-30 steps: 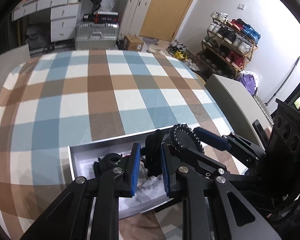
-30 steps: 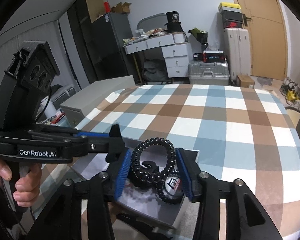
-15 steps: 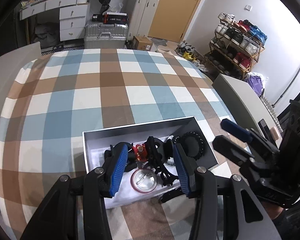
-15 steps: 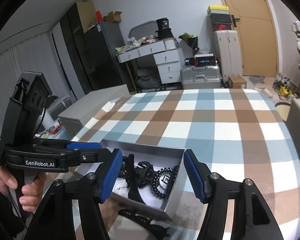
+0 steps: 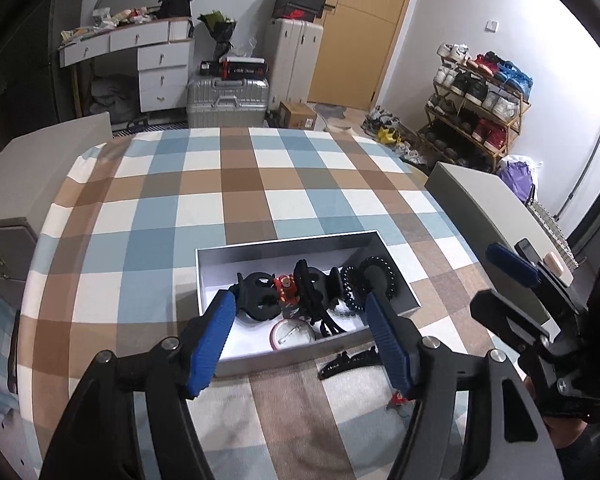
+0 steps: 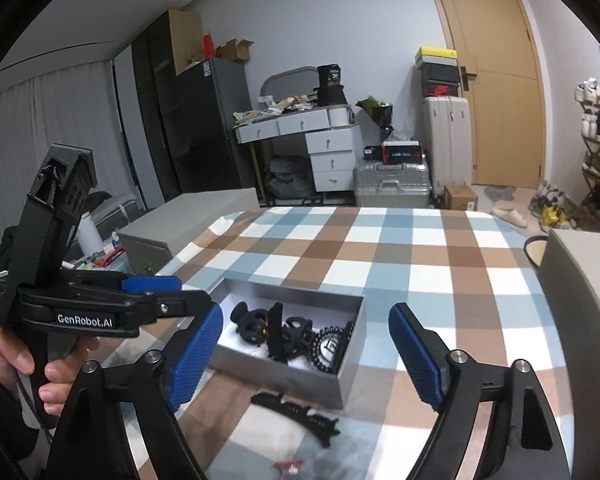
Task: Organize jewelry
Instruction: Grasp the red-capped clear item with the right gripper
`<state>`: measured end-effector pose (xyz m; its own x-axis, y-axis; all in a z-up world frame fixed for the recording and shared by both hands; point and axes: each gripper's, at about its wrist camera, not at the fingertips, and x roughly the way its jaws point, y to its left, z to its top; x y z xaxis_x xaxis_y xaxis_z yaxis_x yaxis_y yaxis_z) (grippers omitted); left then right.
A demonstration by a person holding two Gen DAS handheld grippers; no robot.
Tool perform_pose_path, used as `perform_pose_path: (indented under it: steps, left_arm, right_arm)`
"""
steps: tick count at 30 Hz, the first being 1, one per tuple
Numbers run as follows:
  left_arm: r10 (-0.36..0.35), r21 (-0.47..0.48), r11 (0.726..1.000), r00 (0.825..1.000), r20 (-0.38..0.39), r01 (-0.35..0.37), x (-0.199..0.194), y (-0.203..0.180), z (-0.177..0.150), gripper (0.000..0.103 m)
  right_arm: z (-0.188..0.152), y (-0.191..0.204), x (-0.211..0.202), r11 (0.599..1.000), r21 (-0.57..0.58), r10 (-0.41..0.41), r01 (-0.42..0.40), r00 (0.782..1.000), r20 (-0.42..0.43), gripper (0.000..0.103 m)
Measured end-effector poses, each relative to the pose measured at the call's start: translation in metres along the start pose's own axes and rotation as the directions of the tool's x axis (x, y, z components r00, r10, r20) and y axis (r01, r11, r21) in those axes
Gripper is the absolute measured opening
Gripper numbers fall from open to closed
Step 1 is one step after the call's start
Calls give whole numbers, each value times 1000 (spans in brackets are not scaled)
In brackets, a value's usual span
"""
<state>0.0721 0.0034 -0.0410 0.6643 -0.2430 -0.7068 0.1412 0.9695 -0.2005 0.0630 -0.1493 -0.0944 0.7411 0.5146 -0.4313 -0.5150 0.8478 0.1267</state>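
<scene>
Both tools raised over grey box [image 5: 284, 246] — left tool [image 5: 300, 334] spread empty, right tool [image 6: 304, 354] likewise.

Your right gripper [image 6: 305, 354] hangs empty, jaws wide, above the grey box [image 6: 352, 344] of black hair accessories; a black clip [image 6: 296, 412] lies just near of it.

Open grey box [image 5: 284, 246] holds black clips; one clip [image 6: 296, 412] lies outside

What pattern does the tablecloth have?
The tablecloth has blue, brown and white checks, clearest in the left wrist view.
</scene>
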Motion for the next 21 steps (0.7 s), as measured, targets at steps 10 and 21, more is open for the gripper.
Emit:
perform_pose_path:
  steps: [10,21]
  left_arm:
    - [42,-6,999,997,69,-42,-17,-4,-20,82]
    - [104,3,994,987,124,-105,-24,-9,-47,99]
  right_arm:
    - [-25,13,-16,997,-57,-46,43,998,-44,95]
    - [-58,13,-17,999,-31,-34,31,993,-117,96]
